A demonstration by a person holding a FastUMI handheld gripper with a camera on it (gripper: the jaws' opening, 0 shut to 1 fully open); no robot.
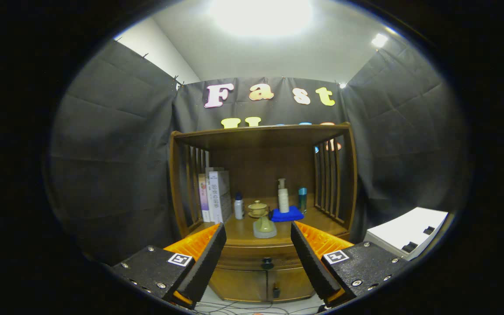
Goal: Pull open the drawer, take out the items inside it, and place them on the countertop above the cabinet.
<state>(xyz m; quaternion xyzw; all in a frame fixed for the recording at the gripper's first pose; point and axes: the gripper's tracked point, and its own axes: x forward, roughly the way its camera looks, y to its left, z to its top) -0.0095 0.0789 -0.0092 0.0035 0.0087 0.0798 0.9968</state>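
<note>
The hand-held gripper [258, 258] is held open, its 2 fingers spread apart, well short of the closed drawer [258, 261] below the cabinet's cluttered surface [239, 232].

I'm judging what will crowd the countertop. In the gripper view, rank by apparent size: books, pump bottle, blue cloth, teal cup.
1. books
2. blue cloth and pump bottle, too alike to rank
3. teal cup

The gripper is open.
</note>
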